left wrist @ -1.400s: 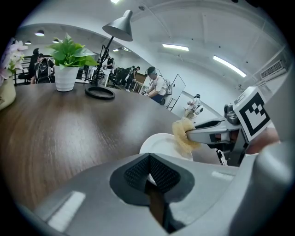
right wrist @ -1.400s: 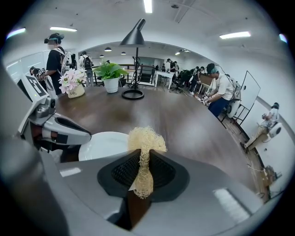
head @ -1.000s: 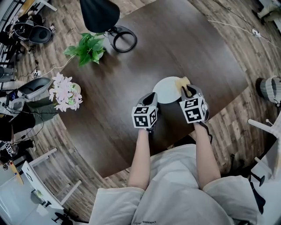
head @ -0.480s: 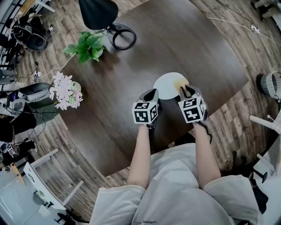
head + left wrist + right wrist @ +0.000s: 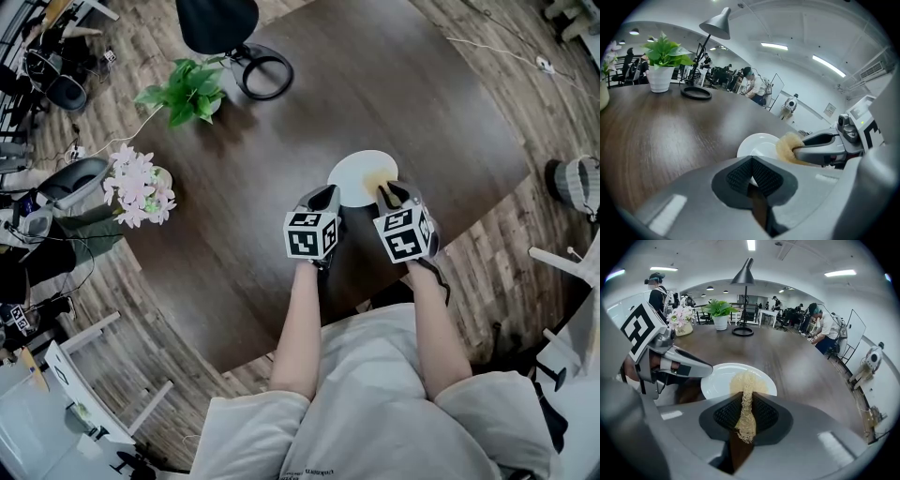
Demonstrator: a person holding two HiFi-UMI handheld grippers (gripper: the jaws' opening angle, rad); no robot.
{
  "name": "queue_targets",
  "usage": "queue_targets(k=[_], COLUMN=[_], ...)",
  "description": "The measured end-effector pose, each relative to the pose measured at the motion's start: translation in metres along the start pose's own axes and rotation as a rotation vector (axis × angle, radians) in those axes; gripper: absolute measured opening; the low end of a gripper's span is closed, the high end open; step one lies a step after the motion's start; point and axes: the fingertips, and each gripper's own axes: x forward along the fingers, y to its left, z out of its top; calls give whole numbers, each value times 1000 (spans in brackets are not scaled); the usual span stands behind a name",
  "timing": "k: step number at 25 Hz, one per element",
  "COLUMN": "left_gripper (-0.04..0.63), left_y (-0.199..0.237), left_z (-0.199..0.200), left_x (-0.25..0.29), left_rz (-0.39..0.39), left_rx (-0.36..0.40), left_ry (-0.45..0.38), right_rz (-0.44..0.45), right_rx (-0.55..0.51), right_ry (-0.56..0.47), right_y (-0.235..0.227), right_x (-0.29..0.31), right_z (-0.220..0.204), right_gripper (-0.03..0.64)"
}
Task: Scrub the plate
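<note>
A white plate (image 5: 354, 174) lies on the dark wooden table (image 5: 412, 103), just ahead of both grippers. My left gripper (image 5: 325, 201) is at the plate's near-left rim and shut on that rim (image 5: 757, 143); its jaws meet at the left gripper (image 5: 751, 180). My right gripper (image 5: 387, 195) is shut on a tan fibrous scrubber (image 5: 379, 177), which rests on the right part of the plate. In the right gripper view the scrubber (image 5: 746, 389) sticks out of the right gripper (image 5: 745, 416) onto the plate (image 5: 719, 378), with the left gripper (image 5: 705, 370) at the plate's left edge.
A potted green plant (image 5: 187, 94), a black lamp base (image 5: 262, 75) and a vase of pink flowers (image 5: 139, 195) stand at the far left of the table. The table's near edge (image 5: 375, 295) runs close to the person's body. Chairs and cables lie around on the floor.
The right gripper has shifted a little to the left, carrying the scrubber from the plate's right rim further onto the plate. The left gripper has stayed on the rim.
</note>
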Motion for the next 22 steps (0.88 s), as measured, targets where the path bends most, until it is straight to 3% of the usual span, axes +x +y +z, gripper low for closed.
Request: queue_targets(k=[9,14,22], left_gripper=[0,0,0], left_y=[4,13,15], left_z=[3,0,6], left_x=[-4,-25,-49], left_rz=[-18,47,89], left_rx=[-54,-55,-15], left_ry=[-29,-33,-57], right_rz=[49,74,116], right_rx=[-36,-59,-100], right_ry=[11,15,16], right_y=[25,36,59], right_x=[0,0,7], right_z=[6,10,19], right_gripper=[81,81,81])
